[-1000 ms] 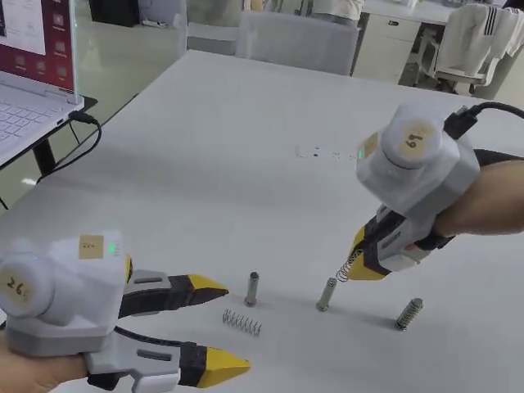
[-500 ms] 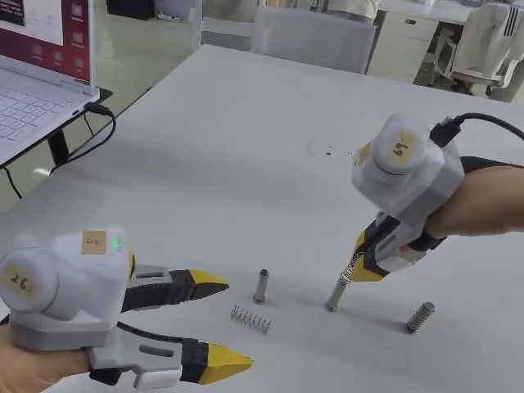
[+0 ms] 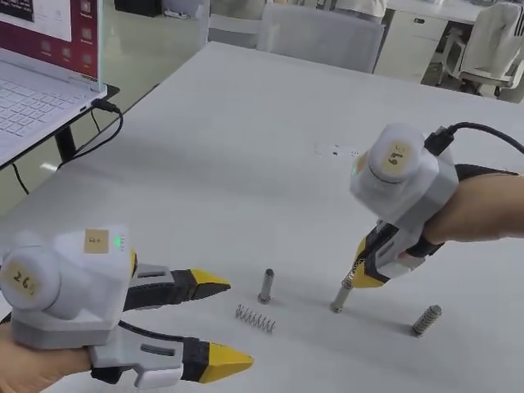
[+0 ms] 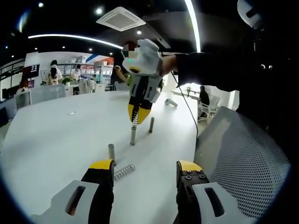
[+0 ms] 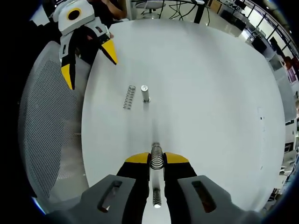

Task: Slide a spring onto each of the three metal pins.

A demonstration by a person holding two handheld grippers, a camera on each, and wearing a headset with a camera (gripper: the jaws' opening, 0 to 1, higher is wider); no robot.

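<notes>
Finds the right gripper [image 3: 364,274] right of centre in the head view, pinched nearly closed on a spring [image 3: 352,274] and tilted down over the middle pin [image 3: 338,298]. Cannot tell from there whether the coil touches the pin top. Puts the left gripper [image 3: 236,321] at lower left, spread wide and gripping nothing, above the white table [image 3: 246,147]. Places the loose spring [image 3: 255,318] flat just below the bare pin [image 3: 266,286], and at lower right the third pin [image 3: 426,320], already wearing its coil.

Gets the close look from the right gripper view: coil clamped between the yellow tips at bottom centre, with something metallic lower between the jaws, coil or pin, hard to tell. Takes in all three pins at mid-frame from the left gripper view, plus a mesh chair back [image 4: 238,158] at right.
</notes>
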